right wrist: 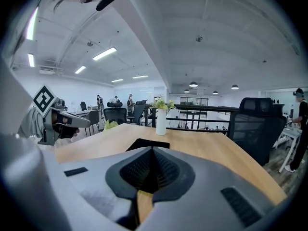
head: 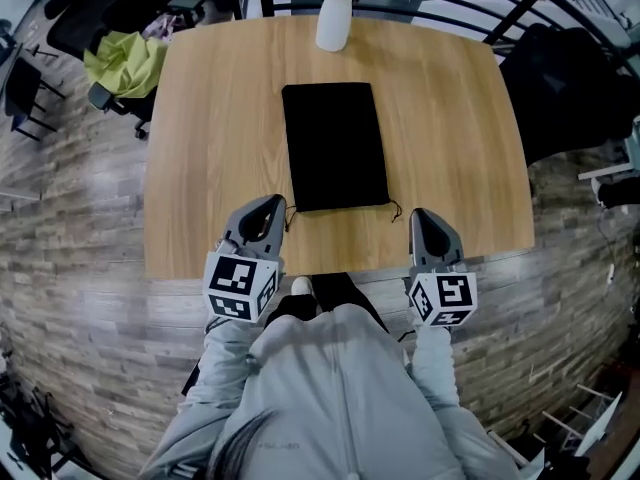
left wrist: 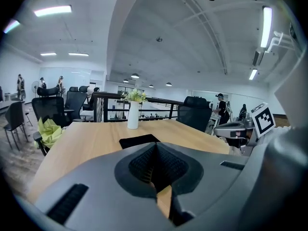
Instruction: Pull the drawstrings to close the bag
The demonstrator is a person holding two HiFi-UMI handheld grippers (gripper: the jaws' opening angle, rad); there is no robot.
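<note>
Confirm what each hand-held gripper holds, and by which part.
Nothing held. The left hand-held gripper and right hand-held gripper are both shut and empty, beside the drawstrings of the black bag, not on them.

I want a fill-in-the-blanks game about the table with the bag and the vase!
The flat black fabric drawstring bag lies on a light ____ table. The white ceramic vase past the bag holds ____. The left gripper and the right gripper each have their jaws ____, with nothing between them.
Missing words: wooden; flowers; shut.
</note>
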